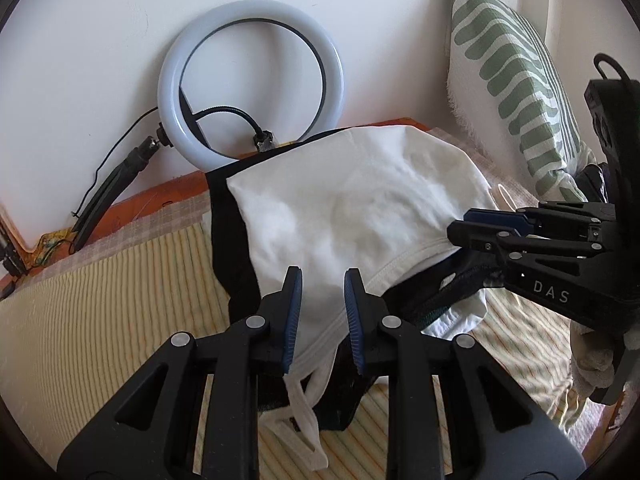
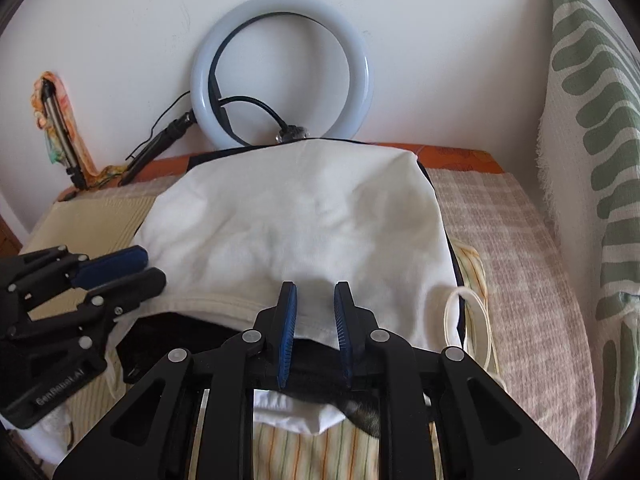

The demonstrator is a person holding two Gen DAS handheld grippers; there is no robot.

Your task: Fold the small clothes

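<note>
Both tongs stand parted at the near hem: left gripper (image 1: 320,312) and right gripper (image 2: 314,320) straddle the white garment (image 2: 296,220) without pinching it. It lies spread over a black garment (image 1: 228,240) on the striped bed cover (image 1: 100,300); I'd judge 0 folds made.

Left gripper (image 1: 322,280): matte black plastic frame, 2 ribbed blue pads (image 1: 291,320) on the jaws, round silver pivot pins at the linkage joints, triangular cut-outs in the arms. White lettering on its side, partly legible. Right gripper (image 2: 315,294): same build, same blue pads (image 2: 286,332); side marked "DAS" in white.
</note>
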